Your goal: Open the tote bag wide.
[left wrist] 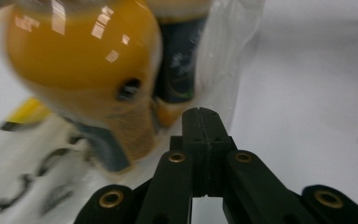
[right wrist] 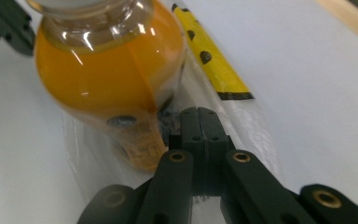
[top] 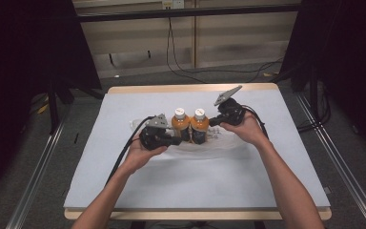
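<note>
No legible text anywhere; bottle labels [left wrist: 179,60] blurred, dark print on clear plastic bag [left wrist: 32,182] smeared, unreadable

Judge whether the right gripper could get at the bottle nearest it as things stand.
Probably yes: the right gripper sits just beside the right bottle with nothing between them, though its jaws are shut and would need opening.

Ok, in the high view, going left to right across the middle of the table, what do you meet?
Left gripper, jaws shut → left orange bottle → right orange bottle → right gripper, jaws shut. The bottles stand upright on a clear plastic bag spread on the white table cover.
</note>
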The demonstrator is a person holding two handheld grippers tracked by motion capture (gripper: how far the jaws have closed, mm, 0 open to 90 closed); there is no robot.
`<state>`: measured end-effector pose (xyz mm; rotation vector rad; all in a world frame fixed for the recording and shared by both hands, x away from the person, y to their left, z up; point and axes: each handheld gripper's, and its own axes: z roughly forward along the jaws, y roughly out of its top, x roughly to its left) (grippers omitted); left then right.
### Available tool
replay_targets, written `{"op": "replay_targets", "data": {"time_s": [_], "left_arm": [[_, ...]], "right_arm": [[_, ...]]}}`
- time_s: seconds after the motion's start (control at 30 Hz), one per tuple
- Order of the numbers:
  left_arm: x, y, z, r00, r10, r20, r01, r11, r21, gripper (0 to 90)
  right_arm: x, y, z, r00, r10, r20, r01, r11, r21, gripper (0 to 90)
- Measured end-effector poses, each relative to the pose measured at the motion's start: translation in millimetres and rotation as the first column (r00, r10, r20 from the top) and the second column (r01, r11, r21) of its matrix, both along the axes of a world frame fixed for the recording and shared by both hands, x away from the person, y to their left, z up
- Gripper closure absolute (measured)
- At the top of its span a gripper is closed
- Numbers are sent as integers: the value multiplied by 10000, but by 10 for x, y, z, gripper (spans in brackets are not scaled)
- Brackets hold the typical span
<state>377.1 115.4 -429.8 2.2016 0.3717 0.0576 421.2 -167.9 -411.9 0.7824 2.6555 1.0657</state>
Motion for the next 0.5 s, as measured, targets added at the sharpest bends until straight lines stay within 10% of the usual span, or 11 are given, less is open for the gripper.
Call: {"op": "replay_targets", "data": {"time_s": [0.5], "left_arm": [[44,-343,-114,9965,473,692,-499,9981,361,871]], "right_arm": [[155,88,-266,9967,-259,-770,236,9992,-310,900]]}}
